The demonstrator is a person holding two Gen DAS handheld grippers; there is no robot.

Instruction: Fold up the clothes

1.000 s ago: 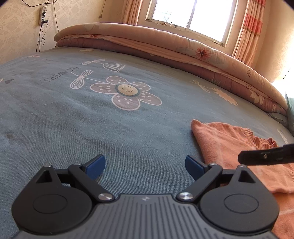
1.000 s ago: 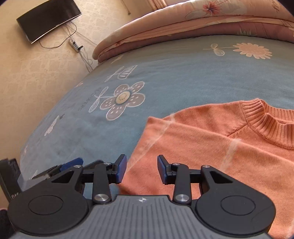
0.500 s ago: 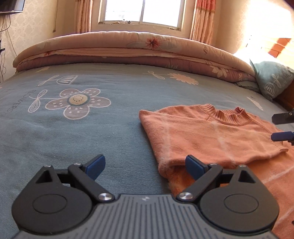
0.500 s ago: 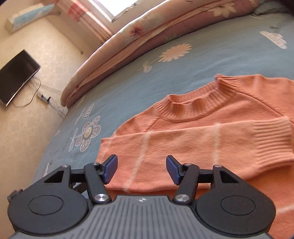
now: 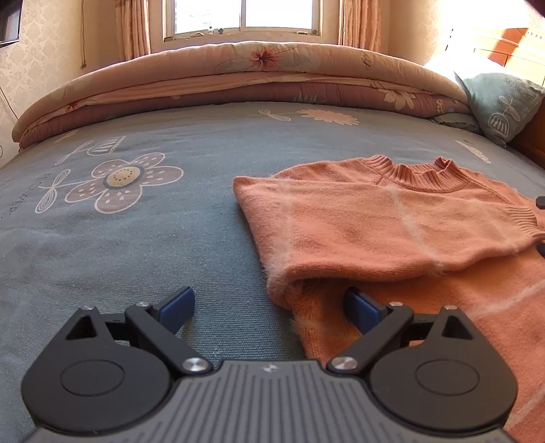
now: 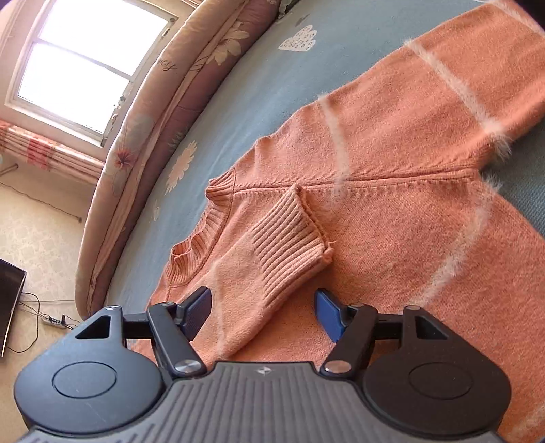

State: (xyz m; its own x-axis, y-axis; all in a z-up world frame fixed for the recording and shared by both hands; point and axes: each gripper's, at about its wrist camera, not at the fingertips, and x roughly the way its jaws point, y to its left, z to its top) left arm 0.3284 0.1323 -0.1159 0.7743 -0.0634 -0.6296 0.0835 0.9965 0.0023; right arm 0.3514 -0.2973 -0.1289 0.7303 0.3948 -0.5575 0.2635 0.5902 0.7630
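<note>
An orange knit sweater (image 5: 374, 221) lies flat on the blue-grey bedspread (image 5: 136, 238), one sleeve folded across its chest. In the left wrist view my left gripper (image 5: 269, 305) stands open just before the sweater's folded left edge, its right pad over the knit. In the right wrist view the sweater (image 6: 391, 170) fills the picture, and the folded sleeve's ribbed cuff (image 6: 289, 242) lies just ahead of my right gripper (image 6: 262, 313). Its jaws are opening; the sleeve runs beneath the gap between them and the pads do not press on it.
A rolled floral quilt (image 5: 238, 78) runs along the bed's far side under the window (image 5: 245, 15). A blue-green pillow (image 5: 500, 102) lies at the far right by a wooden headboard. A dark screen (image 6: 8, 303) and a power strip (image 6: 54, 320) are off the bed's edge.
Both grippers swung right over the sweater; the left view rolled level and the folded edge came near. The right gripper rolled strongly, moved past the collar to the cuff, and its jaws widened.
</note>
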